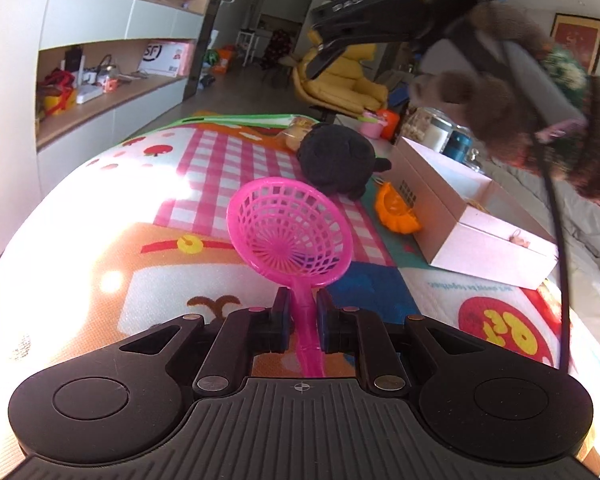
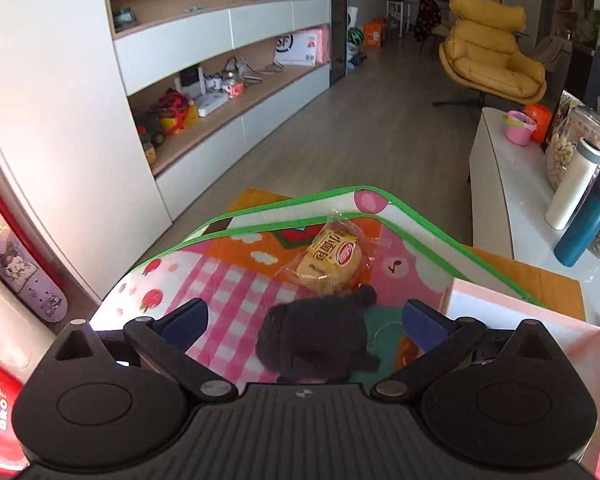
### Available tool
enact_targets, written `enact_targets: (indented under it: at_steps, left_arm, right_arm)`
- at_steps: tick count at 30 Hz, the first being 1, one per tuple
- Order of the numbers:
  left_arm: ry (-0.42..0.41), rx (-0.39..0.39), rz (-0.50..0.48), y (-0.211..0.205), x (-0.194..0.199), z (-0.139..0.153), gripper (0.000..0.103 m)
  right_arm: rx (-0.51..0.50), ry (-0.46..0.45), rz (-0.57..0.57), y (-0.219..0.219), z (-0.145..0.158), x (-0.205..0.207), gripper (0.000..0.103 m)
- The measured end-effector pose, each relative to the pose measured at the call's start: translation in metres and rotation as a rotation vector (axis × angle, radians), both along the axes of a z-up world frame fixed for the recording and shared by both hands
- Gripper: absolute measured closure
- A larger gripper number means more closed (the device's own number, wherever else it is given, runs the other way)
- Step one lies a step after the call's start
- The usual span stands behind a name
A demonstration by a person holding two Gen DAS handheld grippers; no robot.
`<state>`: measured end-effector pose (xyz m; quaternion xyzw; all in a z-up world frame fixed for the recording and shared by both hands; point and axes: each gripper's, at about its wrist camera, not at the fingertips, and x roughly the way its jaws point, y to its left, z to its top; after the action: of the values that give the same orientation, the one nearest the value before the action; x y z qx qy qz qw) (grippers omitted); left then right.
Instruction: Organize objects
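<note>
In the left wrist view, the left gripper (image 1: pixel 303 303) was clenched on the handle of a pink toy strainer (image 1: pixel 290 232), whose mesh bowl stood up ahead of the fingers, above the patterned play mat (image 1: pixel 100 248). Beyond the strainer a black plush toy (image 1: pixel 336 162) lay on the mat's pink checked patch, with a wrapped bun (image 1: pixel 296 134) just behind it. To the right of the plush, an orange toy piece (image 1: pixel 396 210) rested on the mat, just beside the side of an open pink box (image 1: pixel 496 244). The right gripper (image 1: pixel 320 58) hung in the air above the plush — its jaws were too blurred there to judge.

In the right wrist view, the right gripper (image 2: pixel 304 320) was released, its blue-padded fingers (image 2: pixel 422 326) spread wide and holding nothing. The black plush toy (image 2: pixel 316 340) lay on the play mat (image 2: pixel 220 280) between and below the fingers, apart from both. The wrapped bun (image 2: pixel 332 264) touched the plush's far side, and a corner of the pink box (image 2: pixel 520 320) showed behind the right-hand finger. A white desk (image 2: pixel 512 184) further right carried a teal flask (image 2: pixel 588 220) and a white bottle (image 2: pixel 574 184).
</note>
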<state>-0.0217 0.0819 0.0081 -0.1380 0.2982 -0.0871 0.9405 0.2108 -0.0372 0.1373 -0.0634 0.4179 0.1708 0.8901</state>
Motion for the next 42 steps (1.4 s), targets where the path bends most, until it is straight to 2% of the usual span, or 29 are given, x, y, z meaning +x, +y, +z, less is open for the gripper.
enact_targets:
  at_steps: [5,9,12,15,20,24,28,31,36,39,42]
  left_arm:
    - [-0.001,-0.051,0.01,0.007,0.0,-0.002,0.088]
    - [0.001,-0.081,0.011,0.011,-0.001,-0.003,0.088]
    - [0.006,-0.088,0.014,0.013,0.0,-0.004,0.087]
    - [0.011,-0.09,0.014,0.013,0.0,-0.004,0.087]
    - [0.018,-0.115,0.016,0.015,0.002,-0.005,0.087]
    - [0.015,-0.106,0.016,0.014,0.001,-0.004,0.087]
    - [0.022,-0.114,0.019,0.015,0.001,-0.004,0.087]
    - [0.027,-0.089,0.025,0.012,-0.001,-0.002,0.087]
    - [0.041,-0.023,0.006,-0.001,-0.017,0.004,0.088]
    - [0.044,0.024,-0.015,-0.011,-0.026,0.006,0.088]
    - [0.062,0.035,-0.037,-0.019,-0.029,0.011,0.088]
  right_arm:
    - [-0.091,0.075,-0.101,0.033,-0.047,0.077,0.0]
    - [-0.07,0.179,-0.187,0.03,-0.074,0.116,0.008]
    - [-0.049,0.258,-0.211,0.028,-0.088,0.125,0.033]
    - [-0.079,0.216,-0.171,0.032,-0.077,0.112,0.047]
    - [-0.005,0.153,-0.083,0.025,-0.029,0.07,0.051]
    - [0.02,0.072,0.019,0.016,0.01,0.015,0.052]
    - [0.064,0.048,0.101,-0.001,0.032,-0.045,0.052]
    - [0.081,0.059,0.149,-0.018,0.034,-0.091,0.052]
    - [0.012,0.038,0.188,-0.055,0.008,-0.162,0.052]
    - [0.034,0.079,0.181,-0.085,-0.01,-0.192,0.052]
    - [0.061,0.147,0.166,-0.117,-0.031,-0.211,0.052]
